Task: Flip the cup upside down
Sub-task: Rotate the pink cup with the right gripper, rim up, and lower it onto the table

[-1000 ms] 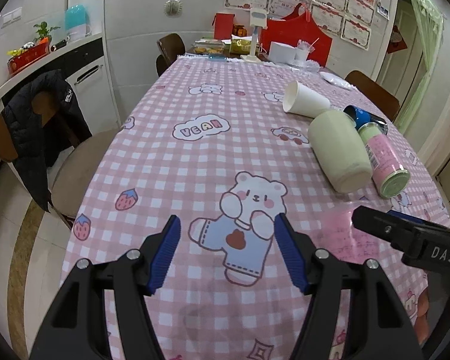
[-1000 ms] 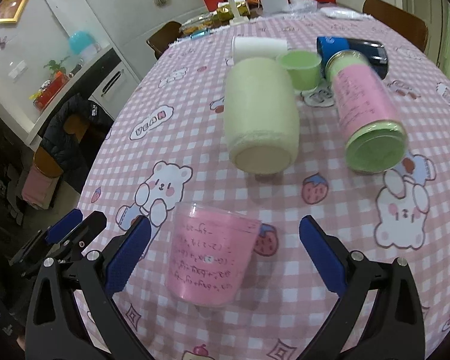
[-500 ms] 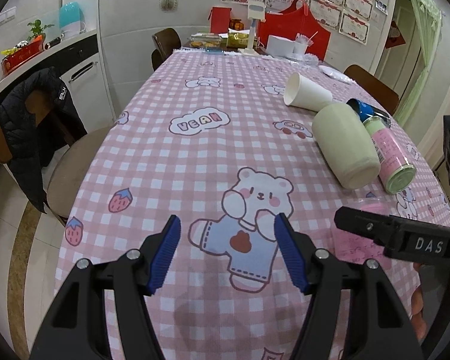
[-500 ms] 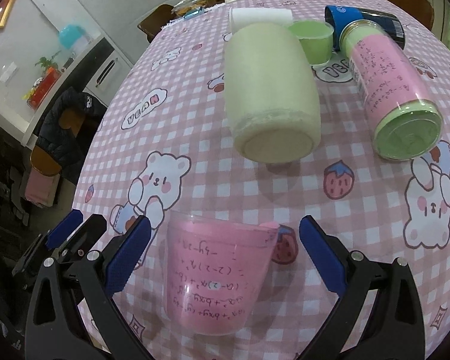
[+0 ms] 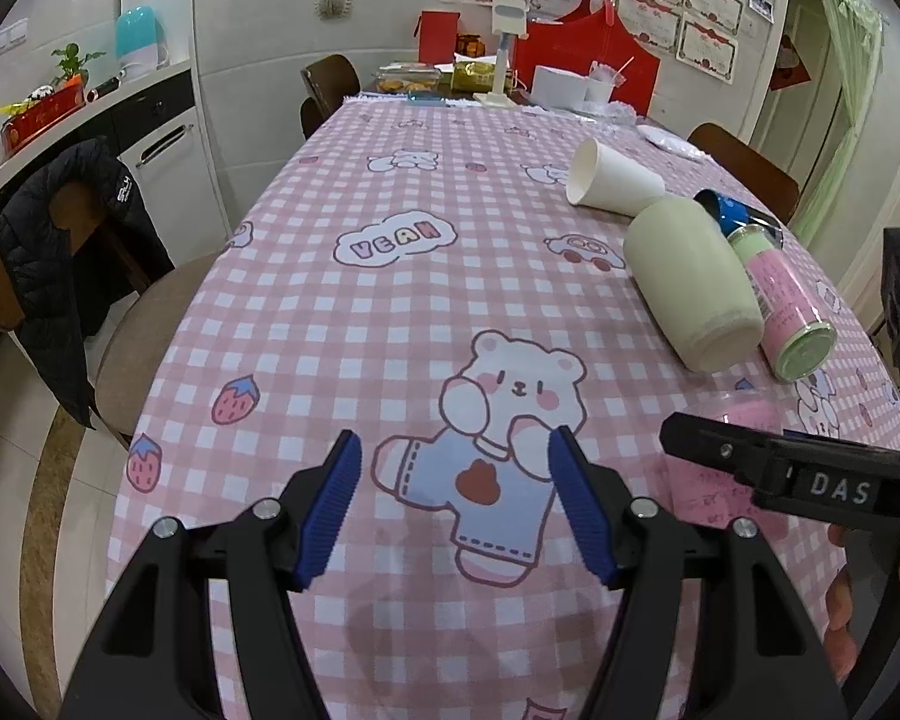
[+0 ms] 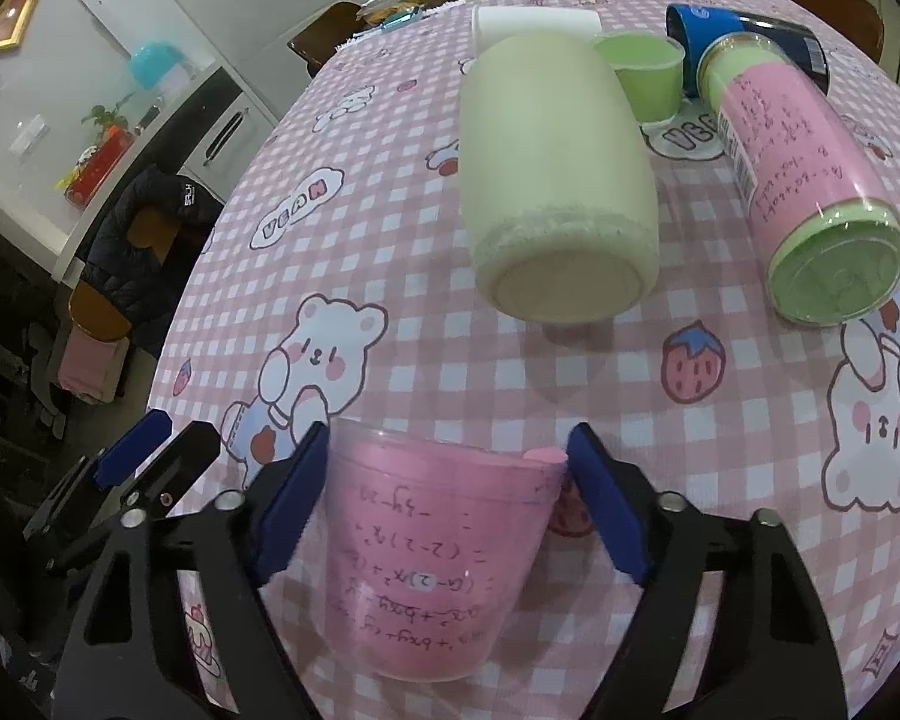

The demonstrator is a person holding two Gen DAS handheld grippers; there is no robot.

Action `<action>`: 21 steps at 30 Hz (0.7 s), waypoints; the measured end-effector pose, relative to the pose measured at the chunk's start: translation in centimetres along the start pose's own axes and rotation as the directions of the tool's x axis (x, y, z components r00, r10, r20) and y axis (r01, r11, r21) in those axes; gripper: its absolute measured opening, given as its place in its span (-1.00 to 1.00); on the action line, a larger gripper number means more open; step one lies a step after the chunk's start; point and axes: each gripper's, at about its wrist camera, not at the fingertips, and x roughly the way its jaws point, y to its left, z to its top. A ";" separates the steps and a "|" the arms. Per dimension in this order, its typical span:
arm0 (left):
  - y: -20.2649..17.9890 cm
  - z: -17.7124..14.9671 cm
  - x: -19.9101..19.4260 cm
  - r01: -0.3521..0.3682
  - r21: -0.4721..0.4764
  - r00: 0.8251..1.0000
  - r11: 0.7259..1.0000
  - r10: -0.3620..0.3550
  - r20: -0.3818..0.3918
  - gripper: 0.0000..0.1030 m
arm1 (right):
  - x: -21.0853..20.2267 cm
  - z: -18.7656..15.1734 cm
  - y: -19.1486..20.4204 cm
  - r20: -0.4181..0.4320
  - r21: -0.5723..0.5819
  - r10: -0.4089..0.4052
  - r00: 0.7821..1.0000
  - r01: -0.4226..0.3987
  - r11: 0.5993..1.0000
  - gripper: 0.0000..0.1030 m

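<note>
The right gripper has its blue pads on either side of the pink cup: the left pad looks to be touching the cup's wall near the rim, while the right pad sits just beside the rim, and whether it actually presses the cup cannot be told. The pink cup is a clear plastic one with printed formulas, standing on the pink checked tablecloth with its rim up and the print reading inverted. Beyond the pink cup lies a cream cup on its side, base toward the camera; right of that, well apart from the pink cup, lies a pink bottle with a green end, and a small green cup sits between their far ends. The left gripper hangs left of the pink cup with its jaws spread wide and nothing between them, over the bear print.
</note>
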 end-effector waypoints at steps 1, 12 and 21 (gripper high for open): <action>-0.1 0.0 0.0 -0.001 0.002 1.000 1.000 0.001 -0.001 0.24 | -0.1 0.0 0.0 0.002 0.000 0.000 1.000 0.000 1.000 0.33; -0.9 0.0 -0.1 -0.002 0.006 1.000 1.000 0.002 0.000 0.24 | -3.5 -0.4 0.5 0.144 -0.108 -0.064 0.988 0.079 0.991 0.32; -2.2 -0.1 -0.1 0.011 0.016 1.000 1.000 -0.011 -0.003 0.24 | -6.6 -1.4 0.6 0.329 -0.208 -0.194 0.924 0.272 0.940 0.31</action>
